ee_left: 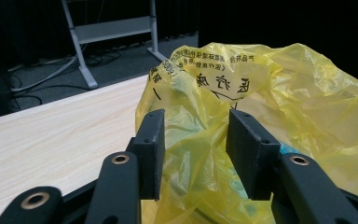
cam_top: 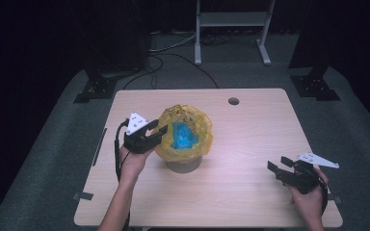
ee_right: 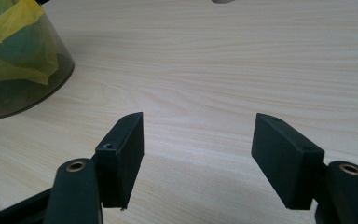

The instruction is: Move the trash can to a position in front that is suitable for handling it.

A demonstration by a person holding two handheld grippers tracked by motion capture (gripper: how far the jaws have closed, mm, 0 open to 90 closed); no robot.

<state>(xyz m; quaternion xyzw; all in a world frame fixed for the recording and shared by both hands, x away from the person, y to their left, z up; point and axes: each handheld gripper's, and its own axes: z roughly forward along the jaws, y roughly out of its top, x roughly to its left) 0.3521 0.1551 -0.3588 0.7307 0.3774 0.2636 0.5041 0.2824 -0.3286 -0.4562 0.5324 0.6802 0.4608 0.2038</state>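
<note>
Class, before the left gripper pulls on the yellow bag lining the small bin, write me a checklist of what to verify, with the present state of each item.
1. Bag film between the left gripper jaws: ok, a fold of the yellow bag sits there.
2. Pads pressing firmly on the film: cannot tell.
3. Bin upright on the table: ok.
4. Bag draped over the bin's rim: ok.
5. Right gripper open and apart from the bin: ok, it holds nothing.
6. Blue contents inside the bag: ok.
</note>
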